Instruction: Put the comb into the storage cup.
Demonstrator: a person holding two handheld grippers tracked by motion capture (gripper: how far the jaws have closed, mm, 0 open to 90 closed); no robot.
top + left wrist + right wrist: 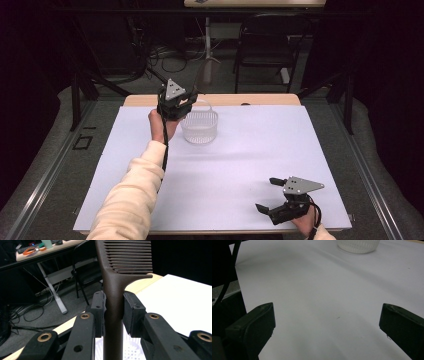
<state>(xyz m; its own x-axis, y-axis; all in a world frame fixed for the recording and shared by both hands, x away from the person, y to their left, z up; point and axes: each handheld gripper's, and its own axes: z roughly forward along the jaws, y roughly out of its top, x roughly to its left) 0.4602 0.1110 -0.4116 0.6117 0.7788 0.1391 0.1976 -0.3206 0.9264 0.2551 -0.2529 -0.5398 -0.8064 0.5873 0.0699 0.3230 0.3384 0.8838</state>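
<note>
The left tongs (113, 312) are pinching a dark brown comb (113, 290) by its handle, both pads pressed flat against the shaft, the toothed end standing upright above them; in the high view the same left tongs (176, 102) hang just beside and partly over the white basket (200, 131) at the far side of the worktop (240, 165), and the basket's mesh bottom (132, 350) shows directly beneath the handle in the left gripper view; the step in hand looks to be lowering the comb into that basket, handle first; to do it well, I would keep the shaft plumb and centred over the opening rather than the rim or the arched carrying handle (206, 104), which stands close to the tongs and could snag them; sink slowly until the handle's tip rests on the mesh, then let go, since a long comb dropped from height may tip the light basket or bounce out; expect it to lean against the wall once released; the right tongs (272, 195) rest near the front right corner, jaws spread wide with nothing between them, well apart from the basket and free to steady it if it slides.
</note>
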